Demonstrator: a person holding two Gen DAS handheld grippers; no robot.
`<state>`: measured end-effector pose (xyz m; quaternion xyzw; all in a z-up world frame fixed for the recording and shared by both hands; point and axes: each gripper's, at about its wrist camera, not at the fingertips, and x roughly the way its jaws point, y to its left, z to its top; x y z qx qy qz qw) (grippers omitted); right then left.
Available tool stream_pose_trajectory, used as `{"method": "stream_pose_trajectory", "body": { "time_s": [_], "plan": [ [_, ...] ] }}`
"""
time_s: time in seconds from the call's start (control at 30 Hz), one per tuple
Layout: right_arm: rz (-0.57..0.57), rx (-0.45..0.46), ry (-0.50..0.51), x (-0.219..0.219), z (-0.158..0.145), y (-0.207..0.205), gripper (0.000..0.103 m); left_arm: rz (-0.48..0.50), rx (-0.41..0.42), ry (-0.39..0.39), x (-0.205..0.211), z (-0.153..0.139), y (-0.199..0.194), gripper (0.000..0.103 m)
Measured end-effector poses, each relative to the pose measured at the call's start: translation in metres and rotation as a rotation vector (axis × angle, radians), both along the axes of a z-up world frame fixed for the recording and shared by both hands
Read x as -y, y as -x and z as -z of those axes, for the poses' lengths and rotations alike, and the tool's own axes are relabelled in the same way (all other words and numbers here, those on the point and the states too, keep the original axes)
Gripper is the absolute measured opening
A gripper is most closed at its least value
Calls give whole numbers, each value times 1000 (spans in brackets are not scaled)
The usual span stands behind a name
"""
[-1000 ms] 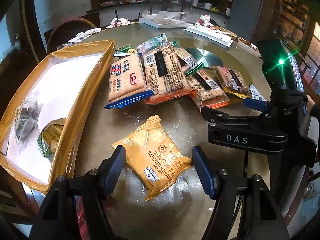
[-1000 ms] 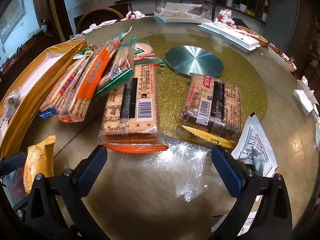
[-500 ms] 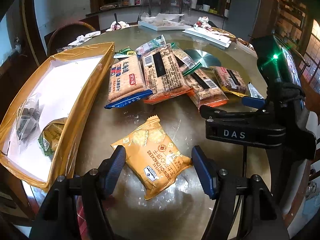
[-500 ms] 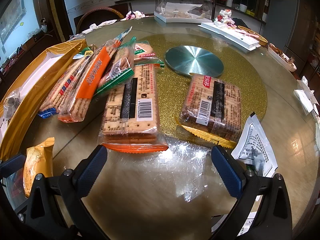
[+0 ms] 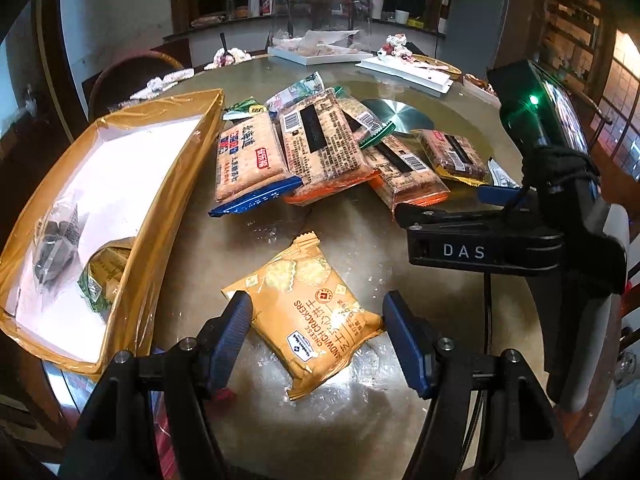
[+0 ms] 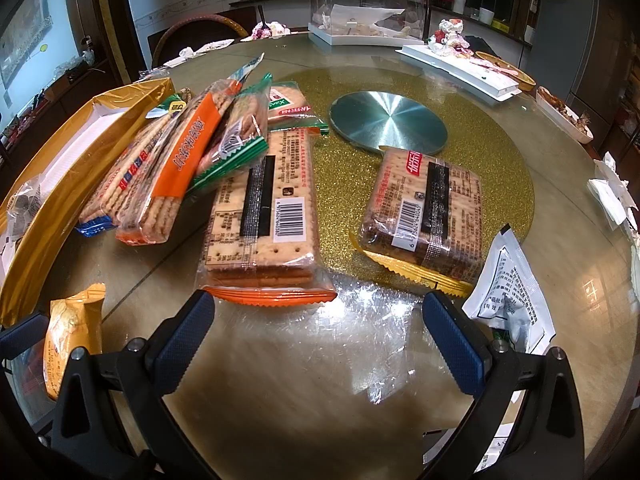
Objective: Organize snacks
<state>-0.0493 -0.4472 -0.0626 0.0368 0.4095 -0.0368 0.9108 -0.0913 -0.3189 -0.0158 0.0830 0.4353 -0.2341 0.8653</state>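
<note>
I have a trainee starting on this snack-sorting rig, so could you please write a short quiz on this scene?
1. True or false: the left tongs straddle the yellow cheese cracker packet, pads not pressing it.
2. What already lies in the gold box? A) nothing B) two small packets C) the whole pile
3. Which packet lies nearest the right tongs, just ahead of their left pad?

Key: 1 true; 2 B; 3 the orange-edged cracker packet.

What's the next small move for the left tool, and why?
Probably close the left tool on the cheese cracker pack. The pack lies flat on the table between its open pads, not yet gripped, and the gold box beside it already holds snacks.
</note>
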Motion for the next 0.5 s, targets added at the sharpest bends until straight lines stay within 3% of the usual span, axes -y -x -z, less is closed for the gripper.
{"method": "stream_pose_trajectory", "body": {
  "time_s": [0.33, 0.5],
  "plan": [
    [0, 0, 0, 0, 0, 0, 103, 19, 58, 18, -1, 4, 2, 67],
    [0, 0, 0, 0, 0, 0, 103, 21, -18, 35, -4, 2, -8, 67]
  ]
}}
